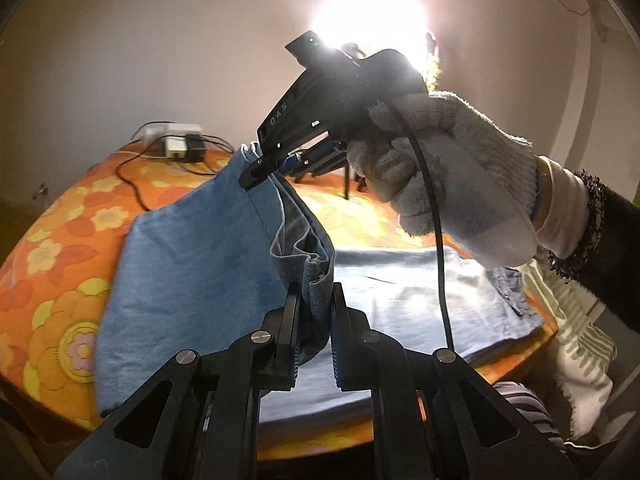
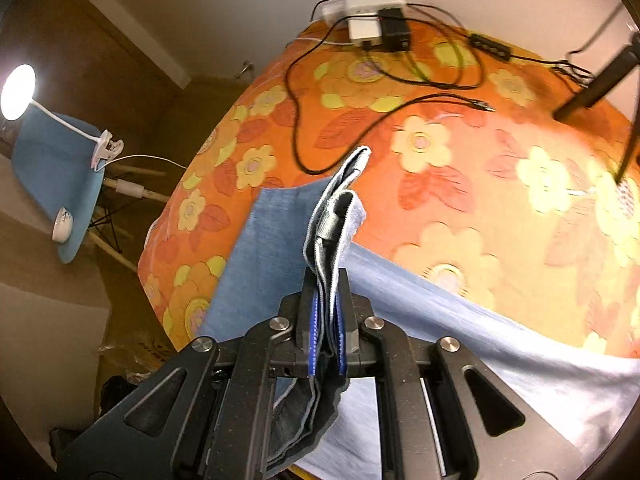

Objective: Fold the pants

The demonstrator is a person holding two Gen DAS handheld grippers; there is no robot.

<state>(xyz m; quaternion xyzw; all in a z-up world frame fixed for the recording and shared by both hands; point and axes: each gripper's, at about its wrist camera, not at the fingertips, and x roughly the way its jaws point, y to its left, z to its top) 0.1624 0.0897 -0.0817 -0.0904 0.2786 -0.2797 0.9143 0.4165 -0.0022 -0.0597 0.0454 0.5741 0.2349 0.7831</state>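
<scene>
Blue denim pants [image 1: 192, 264] hang lifted above a table with an orange flowered cloth [image 1: 60, 248]. My left gripper [image 1: 314, 300] is shut on a bunched fold of the pants' edge. Farther off in the same view, my right gripper [image 1: 256, 172], carried by a gloved hand [image 1: 452, 168], pinches another corner of the pants. The right wrist view shows that gripper [image 2: 326, 288] shut on several layers of the pants' hem [image 2: 338, 216], with the rest of the pants [image 2: 500, 344] lying pale blue on the tablecloth [image 2: 460, 152] below.
A white power strip with plugs [image 2: 372, 20] and black cables [image 2: 380, 116] lie at the table's far edge. A black tripod leg [image 2: 592, 88] stands at right. Left of the table are a blue chair [image 2: 52, 176] with a clip lamp [image 2: 18, 92] and a cup [image 2: 63, 226].
</scene>
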